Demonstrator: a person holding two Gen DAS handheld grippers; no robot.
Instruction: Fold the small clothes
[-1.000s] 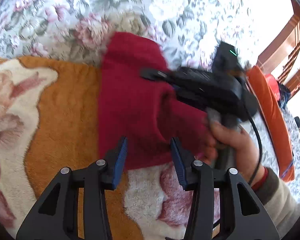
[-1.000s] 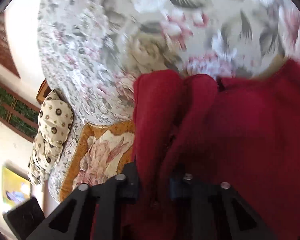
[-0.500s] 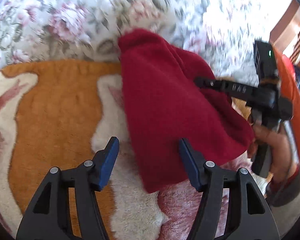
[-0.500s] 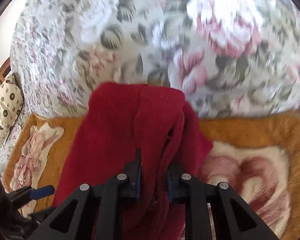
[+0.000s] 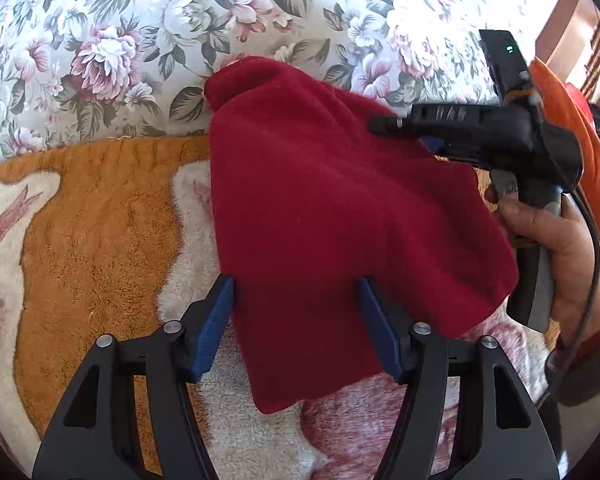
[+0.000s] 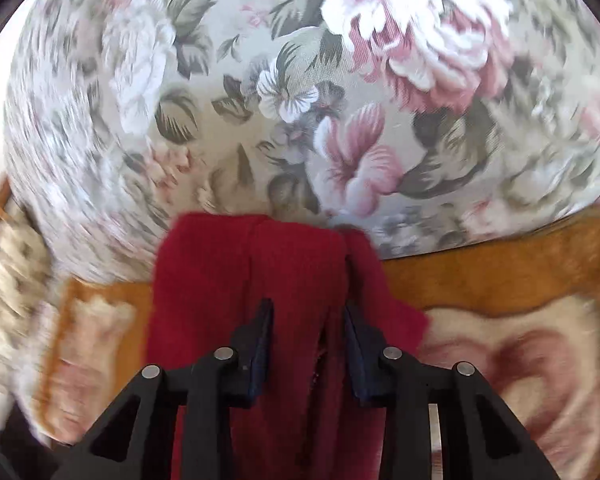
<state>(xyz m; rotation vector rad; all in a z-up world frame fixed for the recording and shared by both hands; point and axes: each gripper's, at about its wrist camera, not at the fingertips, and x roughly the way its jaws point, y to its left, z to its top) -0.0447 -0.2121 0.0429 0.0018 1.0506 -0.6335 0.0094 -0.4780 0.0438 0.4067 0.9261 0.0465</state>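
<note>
A dark red fleece garment point(image 5: 340, 216) lies folded on an orange and cream blanket point(image 5: 100, 224). Its far end reaches onto the floral bedspread point(image 5: 140, 40). My left gripper point(image 5: 296, 284) hovers over the garment's near corner with its jaws opening; the blue pads point(image 5: 216, 316) stand either side of the cloth without pressing it. A hand point(image 5: 556, 248) holds my right gripper point(image 5: 384, 126) at the garment's right edge. In the right wrist view, the right gripper point(image 6: 307, 306) has its jaws opening, with a thick fold of the red garment point(image 6: 236, 280) lying loose between them.
An orange cushion or cloth point(image 5: 572, 120) lies at the far right beyond the right gripper. Wooden furniture point(image 5: 580, 24) shows at the top right. The fluffy blanket point(image 6: 500, 280) spreads under and around the garment on both sides.
The right gripper swung across with the red fold, then its jaws parted from the cloth. The left gripper's jaws widened and it moved in over the garment's near corner, which now lies flatter.
</note>
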